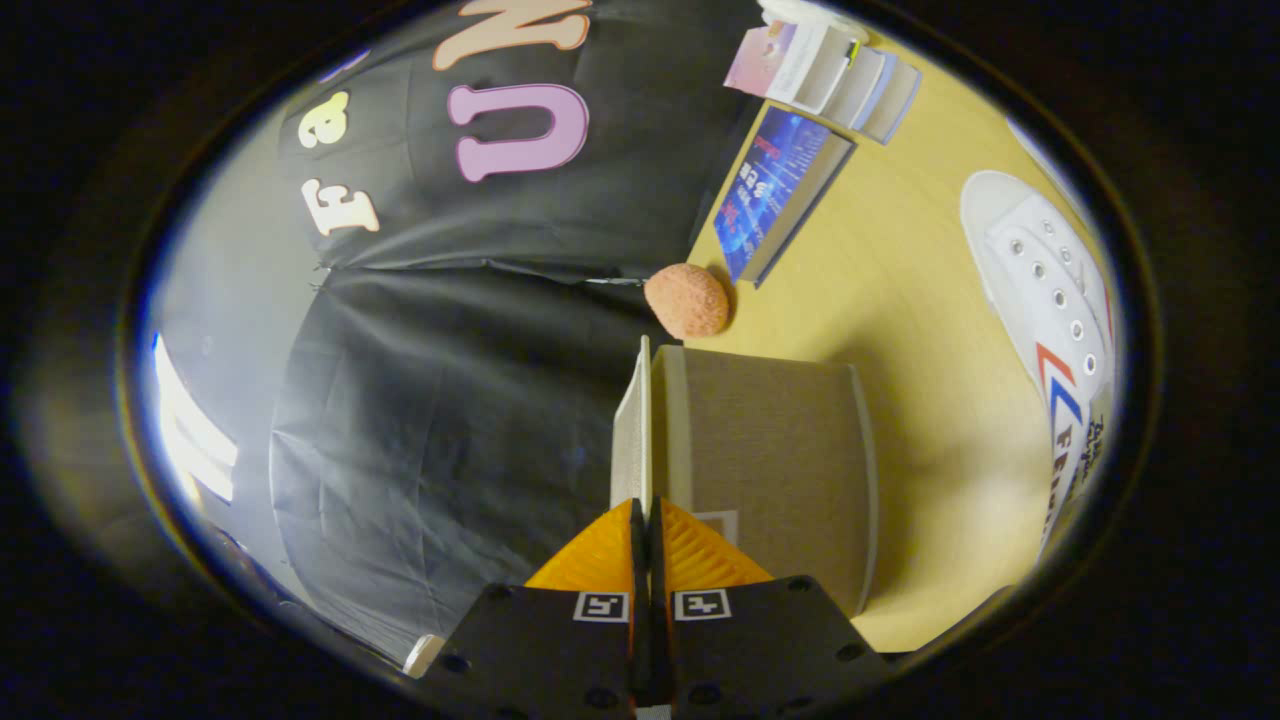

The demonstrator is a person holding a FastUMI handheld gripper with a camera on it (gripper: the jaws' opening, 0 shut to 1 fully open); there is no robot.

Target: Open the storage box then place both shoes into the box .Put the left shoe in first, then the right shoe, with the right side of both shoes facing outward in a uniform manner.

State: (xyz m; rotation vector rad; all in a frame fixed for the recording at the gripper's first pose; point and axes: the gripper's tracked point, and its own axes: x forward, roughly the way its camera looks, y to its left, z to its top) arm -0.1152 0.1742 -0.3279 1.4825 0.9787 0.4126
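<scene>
My gripper (645, 508) is turned on its side, and its two fingers are pressed together on the thin pale lid (632, 430) of the storage box. The lid stands edge-on, running straight ahead from the fingertips. The brown fabric box (770, 460) lies just right of the lid, on the wooden table (900, 300). A white lace-up shoe (1050, 290) with red and blue marks lies on the table beyond the box, to the right of the fingers. I cannot tell how far the lid is lifted.
An orange, rough-surfaced ball (687, 300) sits just past the box's far corner. Behind it stands a blue-covered book (775, 190), and further back is a row of books (835, 70). Black cloth hangs to the left of the lid.
</scene>
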